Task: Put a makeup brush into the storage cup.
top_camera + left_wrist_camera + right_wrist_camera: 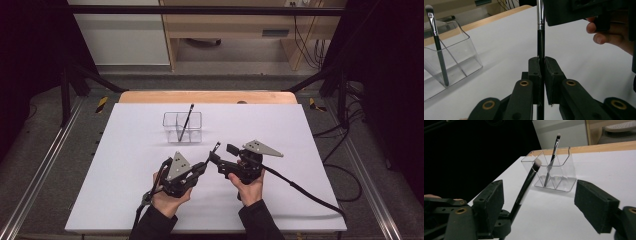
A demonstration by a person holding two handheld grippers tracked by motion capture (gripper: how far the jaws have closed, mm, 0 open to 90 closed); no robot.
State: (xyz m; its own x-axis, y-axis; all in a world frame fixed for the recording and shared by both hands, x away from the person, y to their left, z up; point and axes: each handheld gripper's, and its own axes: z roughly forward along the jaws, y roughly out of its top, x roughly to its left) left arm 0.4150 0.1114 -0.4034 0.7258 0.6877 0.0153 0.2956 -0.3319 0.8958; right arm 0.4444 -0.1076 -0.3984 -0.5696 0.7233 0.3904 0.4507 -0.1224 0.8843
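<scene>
a thin, light, stiff makeup brush (540,50) is pinched by its black handle in the clenched left gripper (542,67), bristles up, between the right gripper's (541,200) released jaws, above the white table (125,165); it seems best retaken mid-handle.

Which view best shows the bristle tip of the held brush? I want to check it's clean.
The right gripper view: the held brush shows its pale tip whole. In the left gripper view, the left gripper clamps its handle and the top is cut off. In the high view it is tiny.

Clear glossy plastic organizer (554,170); matt white table sheet (300,150); brush (540,45) with shiny metal ferrule.
</scene>
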